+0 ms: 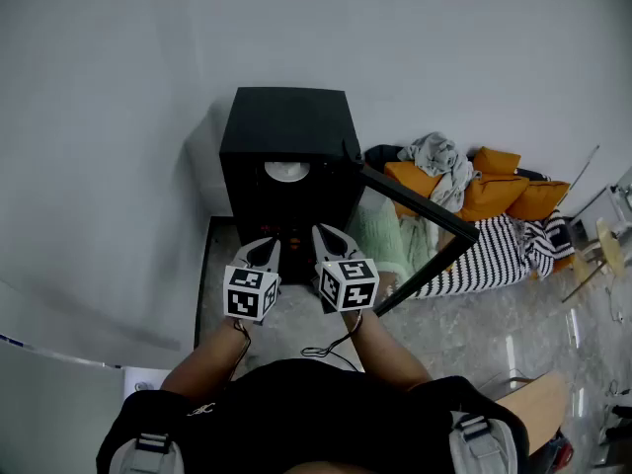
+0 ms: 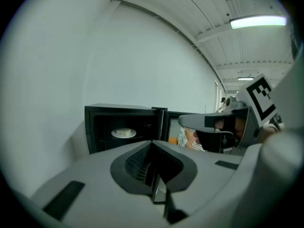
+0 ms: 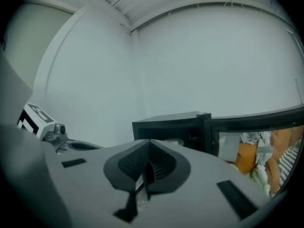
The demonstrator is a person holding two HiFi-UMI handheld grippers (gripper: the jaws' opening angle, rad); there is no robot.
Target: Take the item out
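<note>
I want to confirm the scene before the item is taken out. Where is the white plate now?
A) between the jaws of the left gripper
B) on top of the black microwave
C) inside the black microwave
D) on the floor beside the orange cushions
C: the white plate lies inside the black microwave, whose door stands open; the left gripper and the right gripper are shut and empty.

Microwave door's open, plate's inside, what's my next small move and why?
Probably open the right gripper and ease it toward the plate: the door stands open, the plate sits inside the microwave, and both that gripper and the left gripper are shut, empty.
</note>
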